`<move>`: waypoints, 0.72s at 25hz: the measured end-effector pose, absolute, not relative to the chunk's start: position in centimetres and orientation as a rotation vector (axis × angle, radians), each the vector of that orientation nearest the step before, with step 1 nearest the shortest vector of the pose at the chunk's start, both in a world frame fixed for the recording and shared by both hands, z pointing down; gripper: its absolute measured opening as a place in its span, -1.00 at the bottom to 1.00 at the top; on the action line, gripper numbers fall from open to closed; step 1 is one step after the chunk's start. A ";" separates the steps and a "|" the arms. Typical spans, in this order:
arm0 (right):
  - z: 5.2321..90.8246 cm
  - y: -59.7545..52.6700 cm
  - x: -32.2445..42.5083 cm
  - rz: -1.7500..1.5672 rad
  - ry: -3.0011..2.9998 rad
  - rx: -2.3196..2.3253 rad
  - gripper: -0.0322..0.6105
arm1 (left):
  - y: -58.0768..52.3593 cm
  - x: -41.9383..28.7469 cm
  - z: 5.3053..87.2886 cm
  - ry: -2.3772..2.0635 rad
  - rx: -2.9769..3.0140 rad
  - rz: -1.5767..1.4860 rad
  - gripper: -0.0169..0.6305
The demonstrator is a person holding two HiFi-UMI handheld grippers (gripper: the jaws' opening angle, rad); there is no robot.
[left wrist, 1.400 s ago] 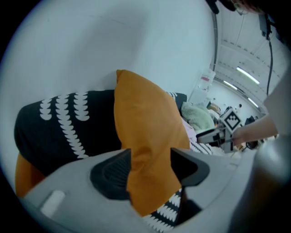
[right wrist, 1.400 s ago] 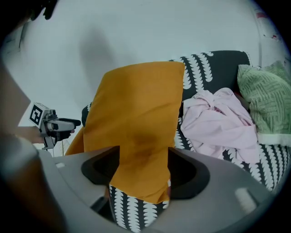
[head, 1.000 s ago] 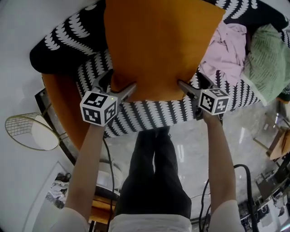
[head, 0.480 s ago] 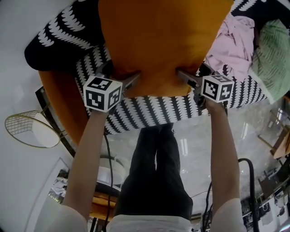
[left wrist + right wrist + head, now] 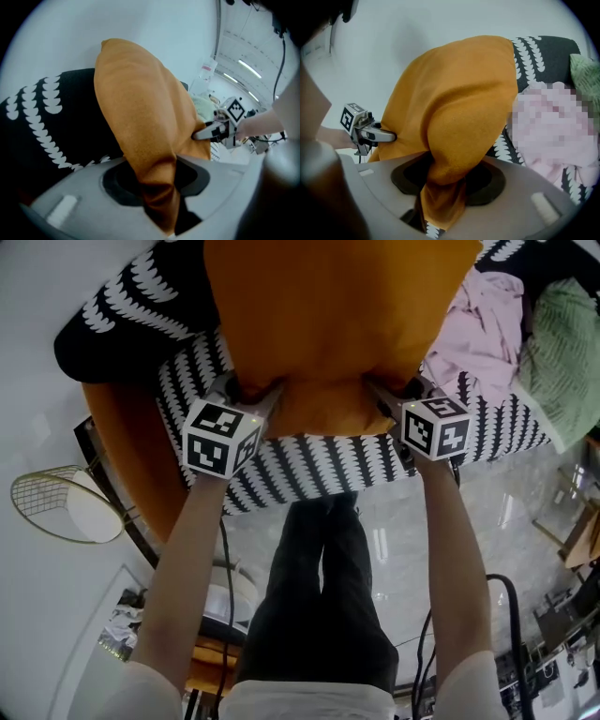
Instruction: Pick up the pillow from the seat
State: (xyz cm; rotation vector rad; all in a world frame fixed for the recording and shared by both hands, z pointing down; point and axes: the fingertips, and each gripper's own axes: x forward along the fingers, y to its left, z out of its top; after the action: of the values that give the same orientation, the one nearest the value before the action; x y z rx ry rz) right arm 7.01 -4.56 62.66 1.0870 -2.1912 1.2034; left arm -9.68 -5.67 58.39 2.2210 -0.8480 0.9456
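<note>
Two grips are forming at once: your left gripper (image 5: 159,187) and right gripper (image 5: 443,187) are closing their jaws on bunched fabric at the lower corners of the orange pillow (image 5: 328,324), which stands on the patterned seat (image 5: 309,465). Let both bites firm up, then lift evenly so neither corner slips. No bin is involved; the seat also holds a pink cloth (image 5: 473,329) and a green bundle (image 5: 562,362) beside the pillow.

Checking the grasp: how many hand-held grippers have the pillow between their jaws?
2: left hand-held gripper on the pillow, lower-left corner; right hand-held gripper, lower-right corner; both closing on it.
</note>
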 end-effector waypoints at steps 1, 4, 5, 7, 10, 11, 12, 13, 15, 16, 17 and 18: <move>62.3 -4.5 7.0 1.201 -2.193 1.089 -0.28 | -5.5 -9.5 58.0 -0.850 2.232 0.951 -0.46; 61.2 -4.0 7.4 1.197 -2.195 1.092 -0.31 | -5.0 -9.0 56.7 -0.857 2.262 0.939 -0.46; 60.7 -3.8 7.5 1.198 -2.197 1.094 -0.32 | -4.8 -8.8 56.2 -0.862 2.272 0.929 -0.46; 59.6 -3.2 7.5 1.203 -2.204 1.100 -0.32 | -4.4 -8.7 55.0 -0.881 2.289 0.908 -0.47; 57.5 -2.4 7.2 1.202 -2.213 1.114 -0.34 | -3.7 -9.0 52.9 -0.929 2.303 0.892 -0.49; 56.8 -2.3 7.1 1.195 -2.215 1.122 -0.35 | -3.4 -9.1 52.2 -0.944 2.305 0.889 -0.50; 56.0 -2.2 7.0 1.184 -2.219 1.131 -0.36 | -3.1 -9.1 51.5 -0.957 2.307 0.884 -0.51; 55.2 -2.2 7.0 1.170 -2.226 1.139 -0.37 | -2.9 -9.2 50.8 -0.971 2.309 0.877 -0.52; 53.4 -2.3 6.9 1.147 -2.237 1.146 -0.37 | -2.6 -9.3 49.3 -0.991 2.311 0.861 -0.53; 52.4 -2.1 6.7 1.138 -2.241 1.146 -0.37 | -2.3 -9.5 48.4 -0.997 2.310 0.857 -0.53; 51.4 -1.9 6.5 1.132 -2.244 1.143 -0.37 | -2.0 -9.7 47.4 -1.001 2.310 0.854 -0.53; 50.3 -1.5 6.3 1.127 -2.246 1.141 -0.37 | -1.6 -10.0 46.4 -1.004 2.312 0.852 -0.53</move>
State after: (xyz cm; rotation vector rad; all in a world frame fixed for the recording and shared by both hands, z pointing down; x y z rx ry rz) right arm 6.26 -1.54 50.28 1.1411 -2.2459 1.1272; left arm -10.00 -1.64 46.37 2.3118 -1.0042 0.8521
